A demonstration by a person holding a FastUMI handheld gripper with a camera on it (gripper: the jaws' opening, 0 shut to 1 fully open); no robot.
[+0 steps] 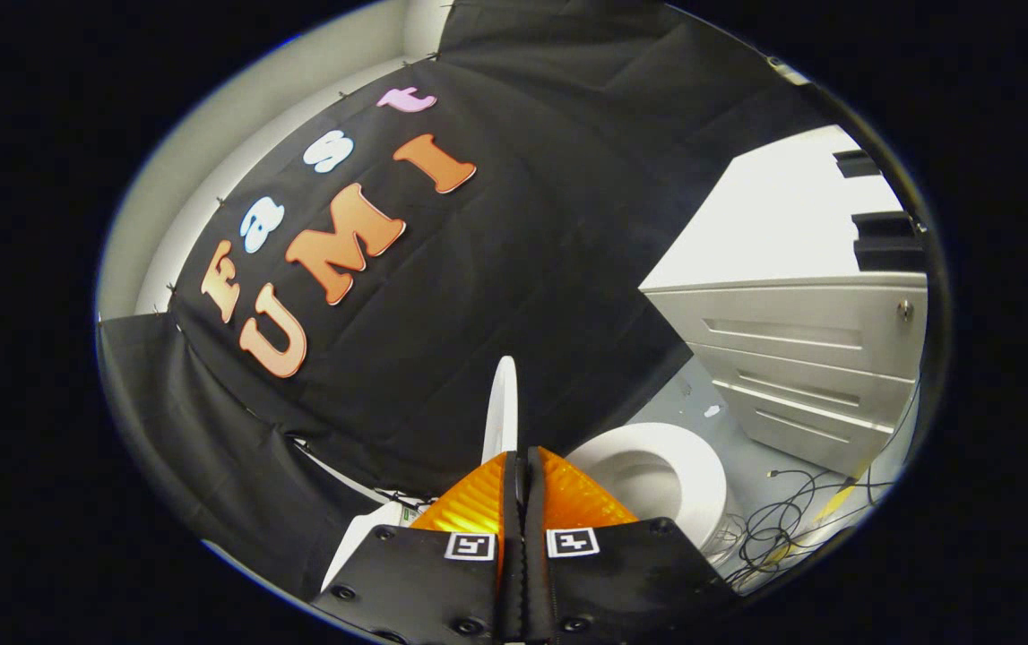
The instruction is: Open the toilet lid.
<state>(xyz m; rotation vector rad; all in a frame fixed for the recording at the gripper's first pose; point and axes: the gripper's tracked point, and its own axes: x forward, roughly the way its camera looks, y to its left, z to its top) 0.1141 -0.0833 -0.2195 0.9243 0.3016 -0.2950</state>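
Note:
The white toilet lid (503, 408) stands raised, seen edge-on, rising straight out from between my fingertips. My gripper (519, 459) is shut on the lid's rim, with both fingers pressed against it and almost no gap between them. Just right of the fingers lies the uncovered white toilet seat (709, 475) around the open bowl (648, 479). The lid's lower part and hinge are hidden behind my fingers.
A white drawer cabinet (800, 358) stands beyond the toilet on the right. Loose black cables (782, 528) lie on the grey floor beside the bowl. A white part of the toilet (361, 537) shows left of the fingers. The black cloth wall (496, 269) hangs close behind the lid.

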